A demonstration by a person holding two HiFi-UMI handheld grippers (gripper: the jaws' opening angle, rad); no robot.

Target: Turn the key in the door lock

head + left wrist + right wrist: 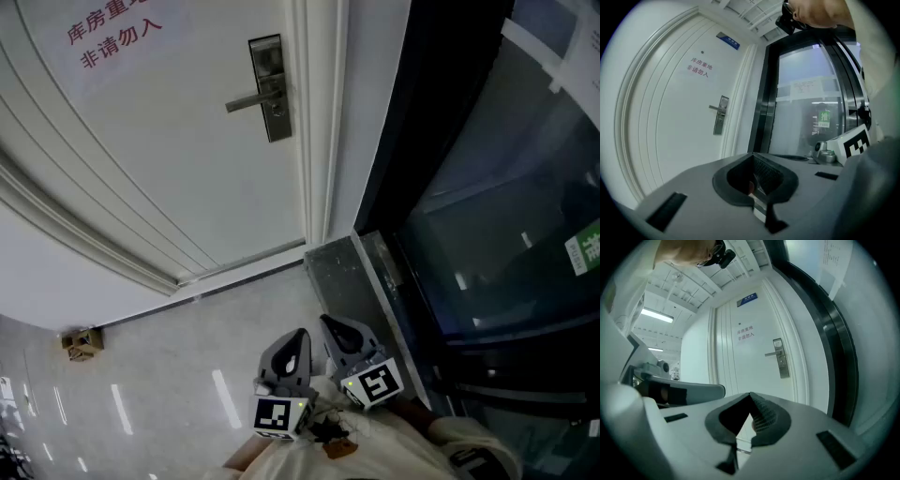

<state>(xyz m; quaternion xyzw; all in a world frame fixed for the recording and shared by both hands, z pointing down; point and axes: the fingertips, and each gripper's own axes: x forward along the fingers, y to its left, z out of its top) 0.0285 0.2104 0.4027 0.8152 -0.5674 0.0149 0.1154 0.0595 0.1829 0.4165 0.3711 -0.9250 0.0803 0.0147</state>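
Note:
The white door (169, 159) stands closed ahead, with a steel lock plate (269, 89) and a lever handle (246, 101) at its right edge. I cannot make out a key in the lock. The lock plate (721, 115) shows small and distant in the left gripper view, and the lock plate (781, 363) looks equally far in the right gripper view. My left gripper (299, 337) and right gripper (329, 324) are side by side low near my body, well short of the door. The left gripper (751, 157) has its jaws together, empty. The right gripper (750, 395) is shut and empty too.
A black-framed glass door (487, 187) with a green push sign (824, 117) fills the right side. A metal-clad post base (352, 281) stands between it and the white door. A small cardboard piece (82, 343) lies on the glossy floor at left. Red lettering (112, 37) marks the door.

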